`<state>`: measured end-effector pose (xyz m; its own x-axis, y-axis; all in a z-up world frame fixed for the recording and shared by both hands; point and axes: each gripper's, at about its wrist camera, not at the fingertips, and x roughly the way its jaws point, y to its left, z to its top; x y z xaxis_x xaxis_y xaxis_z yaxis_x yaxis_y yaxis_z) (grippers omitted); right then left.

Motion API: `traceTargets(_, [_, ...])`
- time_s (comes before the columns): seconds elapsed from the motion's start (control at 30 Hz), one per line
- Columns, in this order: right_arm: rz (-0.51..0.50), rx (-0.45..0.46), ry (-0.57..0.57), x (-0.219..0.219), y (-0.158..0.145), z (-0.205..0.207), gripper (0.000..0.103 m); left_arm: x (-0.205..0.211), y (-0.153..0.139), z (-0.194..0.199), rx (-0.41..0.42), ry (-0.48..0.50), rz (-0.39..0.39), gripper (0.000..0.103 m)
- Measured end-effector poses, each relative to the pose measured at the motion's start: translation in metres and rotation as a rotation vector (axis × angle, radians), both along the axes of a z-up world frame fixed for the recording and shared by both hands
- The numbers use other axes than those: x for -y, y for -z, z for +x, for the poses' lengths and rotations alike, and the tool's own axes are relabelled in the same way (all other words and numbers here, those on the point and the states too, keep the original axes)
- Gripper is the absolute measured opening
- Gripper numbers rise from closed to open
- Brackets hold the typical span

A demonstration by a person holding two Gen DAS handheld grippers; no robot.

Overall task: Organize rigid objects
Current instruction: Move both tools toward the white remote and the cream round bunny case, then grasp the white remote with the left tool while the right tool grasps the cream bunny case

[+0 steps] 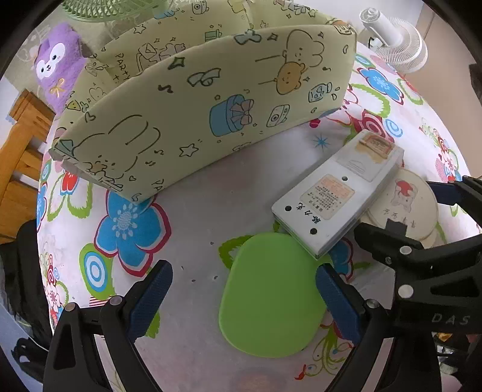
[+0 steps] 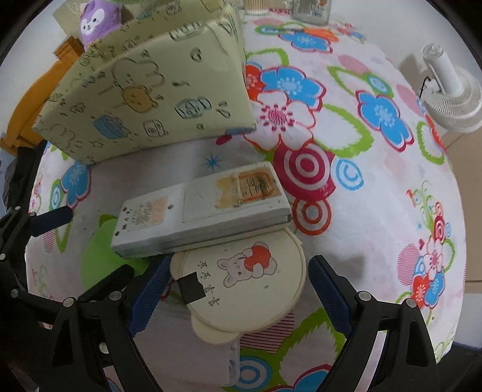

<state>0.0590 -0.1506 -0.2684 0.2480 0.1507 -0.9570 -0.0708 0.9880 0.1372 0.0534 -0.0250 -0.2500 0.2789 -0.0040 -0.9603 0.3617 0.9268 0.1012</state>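
A flat bright green oval piece (image 1: 271, 292) lies on the floral tablecloth between the fingers of my left gripper (image 1: 245, 301), which stands open above it, the piece nearer the right pad. A grey rectangular device (image 1: 331, 199) with worn labels rests across the green piece and a round cream disc (image 2: 250, 280) printed with a rabbit. My right gripper (image 2: 239, 295) is open and straddles the disc, a blue pad close to each edge. A black tag (image 2: 191, 289) sits on the disc. The grey device (image 2: 198, 211) covers the disc's far edge.
A pale yellow fabric box (image 1: 195, 105) with cartoon prints stands behind the objects. A white fan (image 2: 452, 99) stands at the table's far right. A purple plush (image 1: 57, 66) and wooden furniture (image 1: 21, 156) are at the left. A glass jar (image 2: 310, 9) stands far back.
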Motion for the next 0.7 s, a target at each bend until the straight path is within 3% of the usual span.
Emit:
traceTargets(0.17, [-0.030,0.032,-0.005,0.004,-0.002,-0.003,0.083,0.012,0.003,0.001,-0.006,0.031,-0.008,0.097])
traceTargets(0.43, [-0.029,0.052,0.018,0.026,-0.007,-0.004,0.082,0.027,0.005,0.005,-0.005,0.079,-0.023,0.097])
traceTargets(0.57, [0.020,0.059,-0.040,0.031,-0.011,-0.007,0.063,0.046,0.005,0.006,0.008,0.142,-0.010,0.097])
traceTargets(0.7, [-0.004,0.059,-0.035,0.042,-0.013,-0.002,0.063,0.067,0.006,0.010,0.022,0.184,0.013,0.097])
